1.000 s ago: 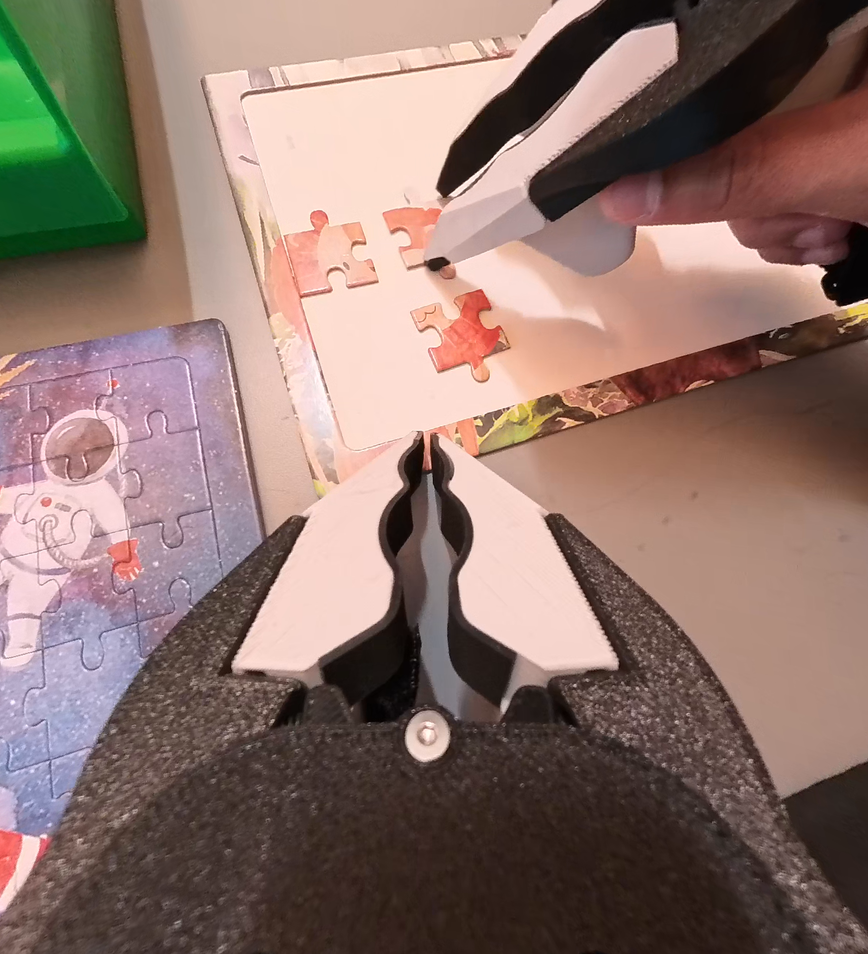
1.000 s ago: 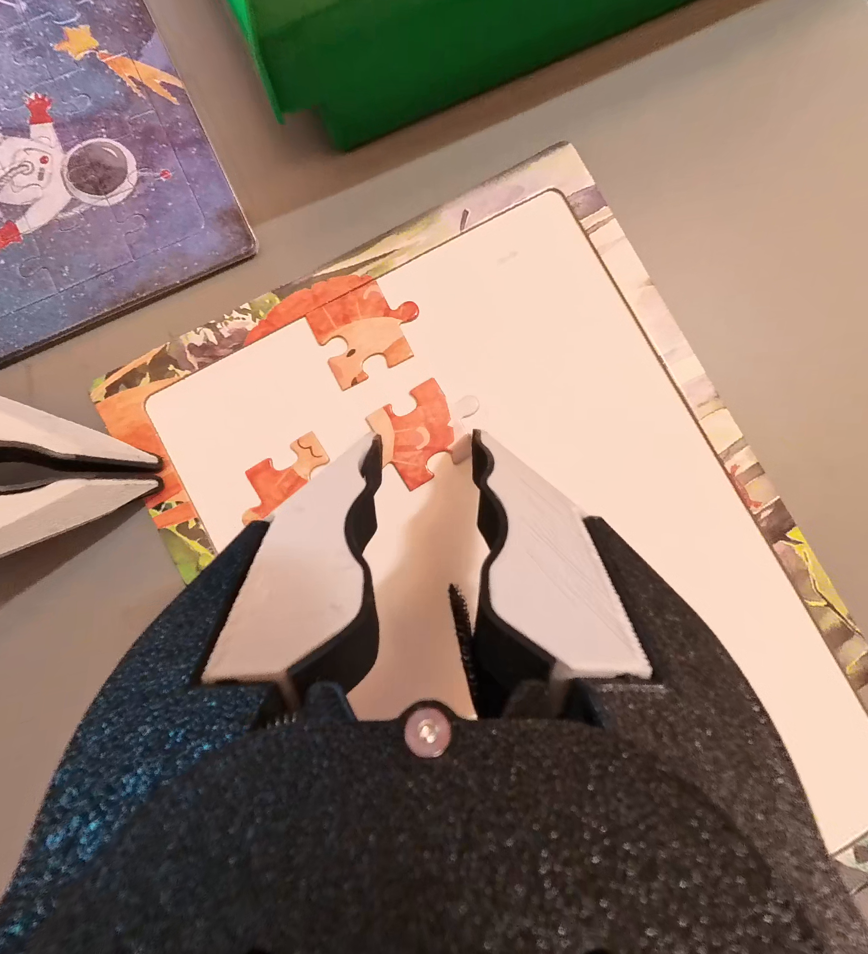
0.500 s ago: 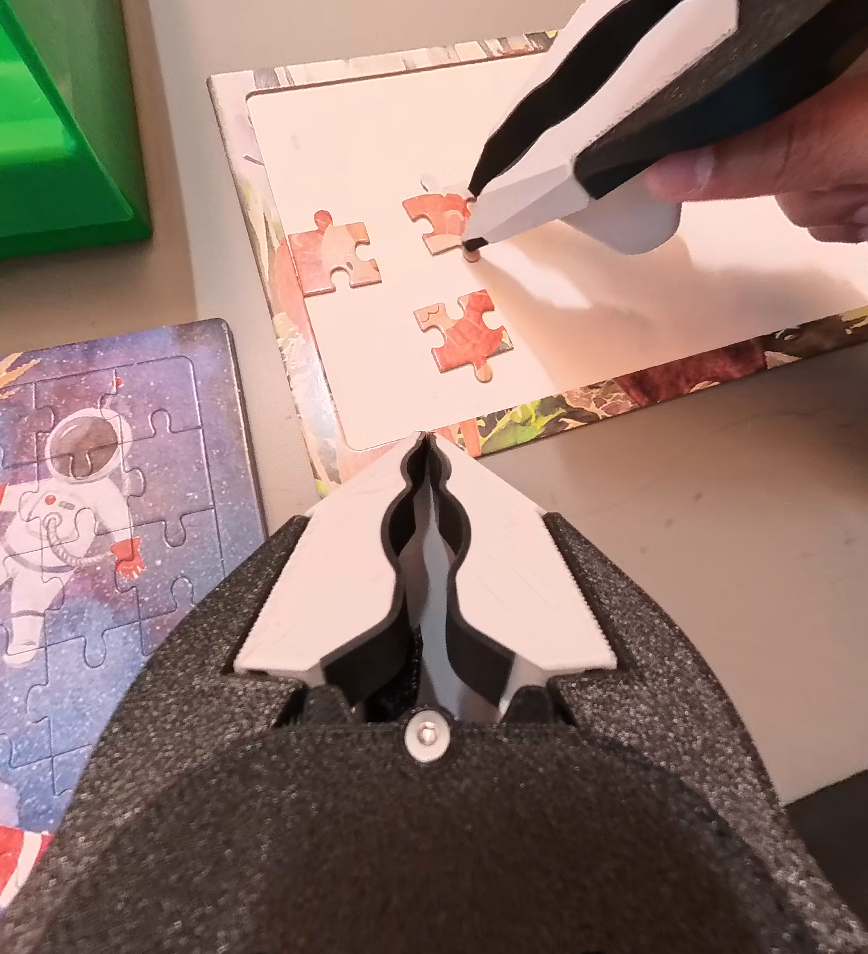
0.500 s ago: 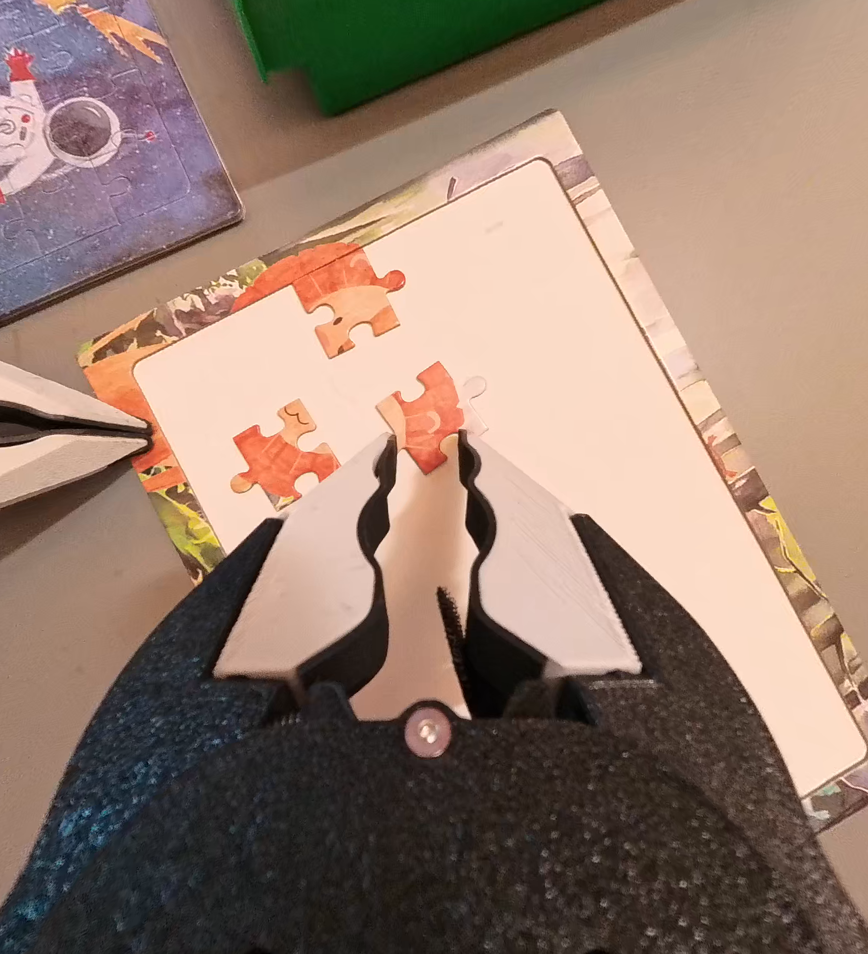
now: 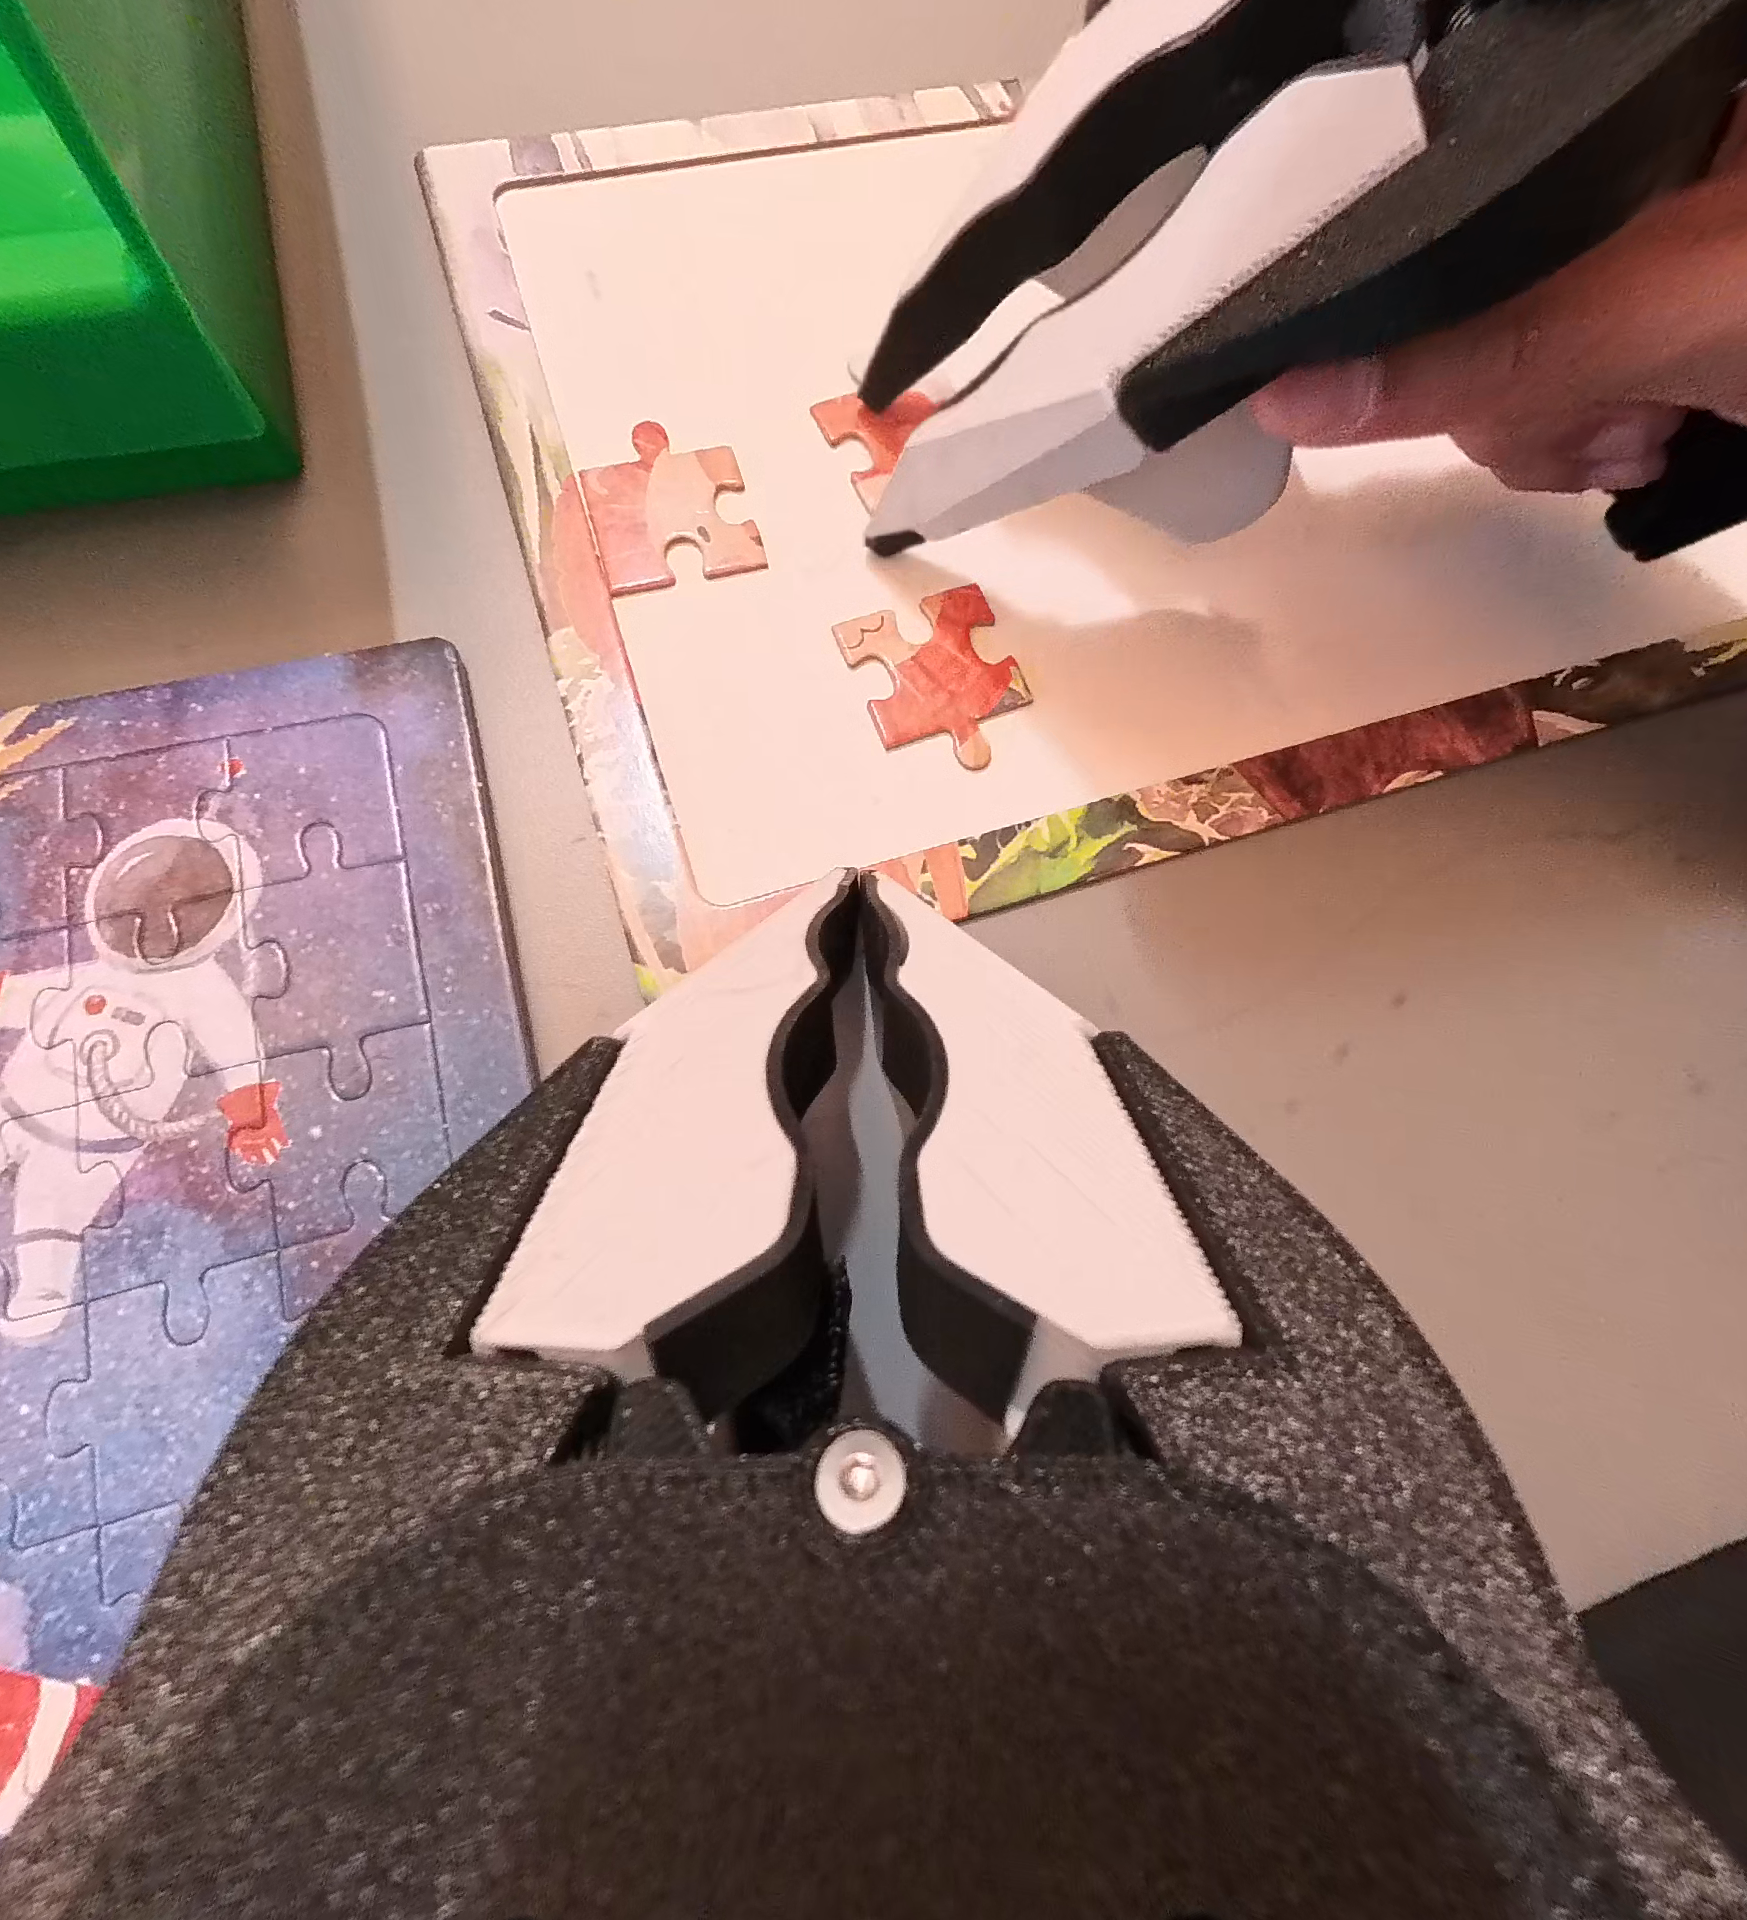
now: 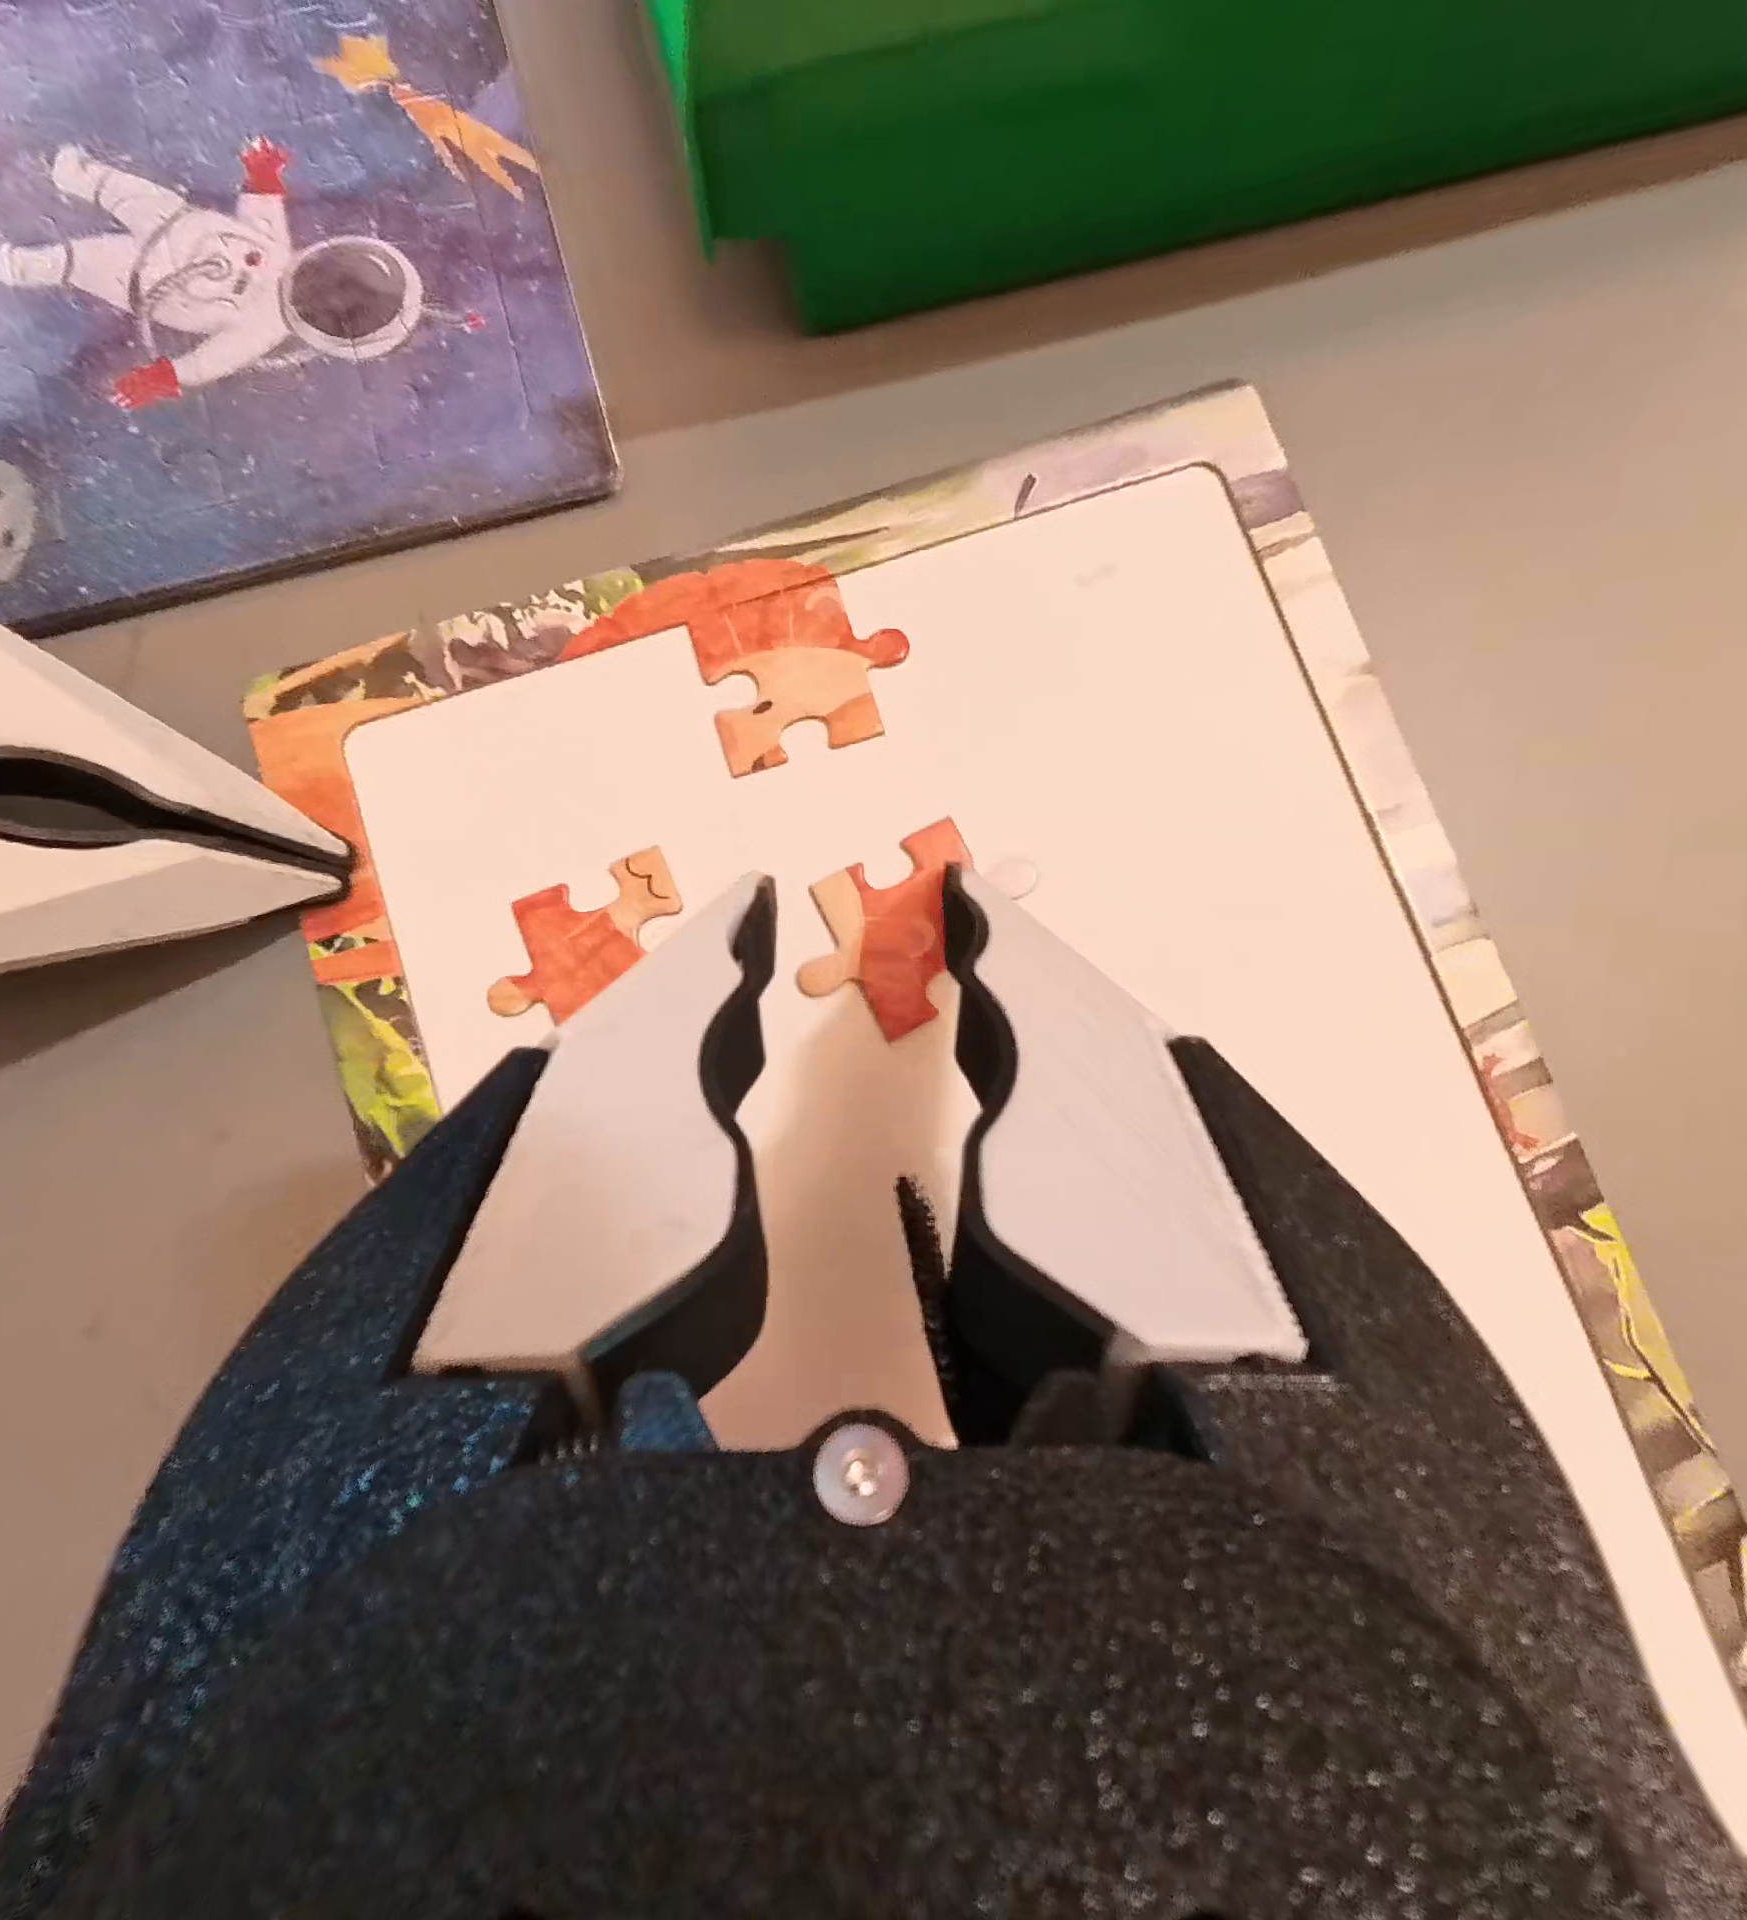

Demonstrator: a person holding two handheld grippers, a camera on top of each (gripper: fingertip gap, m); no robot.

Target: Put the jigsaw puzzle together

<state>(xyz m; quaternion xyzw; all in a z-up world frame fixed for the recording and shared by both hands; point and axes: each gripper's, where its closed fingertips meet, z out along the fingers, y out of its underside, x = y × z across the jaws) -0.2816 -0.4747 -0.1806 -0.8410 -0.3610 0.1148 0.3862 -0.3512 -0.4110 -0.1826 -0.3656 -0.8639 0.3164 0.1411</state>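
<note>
Left wrist view: my left gripper [image 5: 856, 883] is closed and empty at the puzzle tray's [image 5: 1264, 800] near rim. Right wrist view: my right gripper [image 6: 856, 891] is open, straddling an orange puzzle piece [image 6: 884, 935] lying mid-tray, another piece [image 6: 578, 940] beside it.

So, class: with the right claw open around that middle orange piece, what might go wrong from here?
1. The right claw straddles the middle piece, which lies flat on the tray; closing may slide it rather than lift it.
2. The neighbouring loose piece sits beside the claw's left finger and could be knocked.
3. The shut left claw only rests at the tray's edge, so the tray might shift.
</note>
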